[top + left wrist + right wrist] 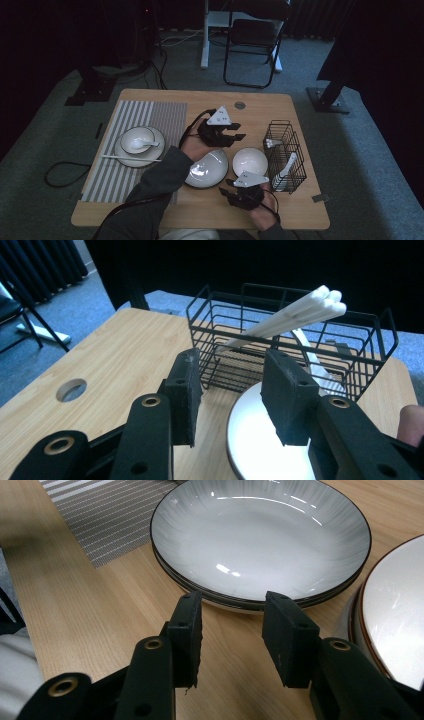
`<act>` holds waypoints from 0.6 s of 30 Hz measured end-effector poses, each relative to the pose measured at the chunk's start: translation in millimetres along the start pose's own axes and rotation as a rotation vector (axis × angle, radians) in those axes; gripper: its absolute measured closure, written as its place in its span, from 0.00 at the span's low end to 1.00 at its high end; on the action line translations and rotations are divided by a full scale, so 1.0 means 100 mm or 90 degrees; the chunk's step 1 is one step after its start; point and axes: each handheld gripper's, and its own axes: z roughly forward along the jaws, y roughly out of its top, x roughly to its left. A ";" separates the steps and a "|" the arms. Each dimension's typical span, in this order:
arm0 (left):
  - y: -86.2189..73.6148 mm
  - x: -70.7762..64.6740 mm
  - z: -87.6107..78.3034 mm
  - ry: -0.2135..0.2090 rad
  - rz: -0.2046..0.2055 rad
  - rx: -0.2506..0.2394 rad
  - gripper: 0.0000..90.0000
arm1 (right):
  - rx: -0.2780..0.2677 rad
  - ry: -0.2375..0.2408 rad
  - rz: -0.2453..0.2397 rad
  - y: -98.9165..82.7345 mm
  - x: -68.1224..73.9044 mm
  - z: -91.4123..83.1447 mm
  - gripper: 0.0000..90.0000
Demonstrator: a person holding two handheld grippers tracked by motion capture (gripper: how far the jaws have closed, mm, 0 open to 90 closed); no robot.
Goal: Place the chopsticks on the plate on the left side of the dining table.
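Observation:
My left gripper [239, 131] is open over the middle of the table, a little behind a white bowl [250, 161]. In the left gripper view the open gripper [232, 375] points at a black wire basket [295, 340] holding white chopsticks [295, 315] and a white spoon [315, 365], with the bowl [265, 440] just below. My right gripper [225, 187] is open near the front edge. In the right gripper view this gripper [232, 612] hovers just short of stacked grey plates [260, 535], nothing between its jaws. The bowl [395, 615] lies to its right.
A striped placemat [135, 120] covers the table's left part and carries a plate [125, 155] with a small bowl [137, 137], a spoon and chopsticks. The basket [285, 150] stands at the right edge. A round hole [240, 105] is in the far tabletop. A folding chair [252, 35] stands beyond.

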 end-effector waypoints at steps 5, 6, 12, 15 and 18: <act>0.05 -0.05 0.07 -0.011 0.007 -0.001 0.67 | 0.001 -0.001 0.003 -0.01 -0.01 -0.01 0.66; 0.07 -0.06 0.08 -0.012 0.008 -0.001 0.66 | 0.001 -0.001 0.003 -0.01 -0.01 -0.01 0.66; 0.14 -0.13 0.17 -0.026 0.019 0.002 0.66 | 0.001 0.000 0.002 -0.02 -0.01 -0.01 0.66; 0.16 -0.16 0.22 -0.030 0.021 0.004 0.66 | 0.001 -0.001 0.003 -0.03 -0.02 -0.01 0.65; 0.19 -0.18 0.26 -0.034 0.024 0.008 0.66 | 0.000 -0.002 0.005 -0.03 -0.02 -0.01 0.65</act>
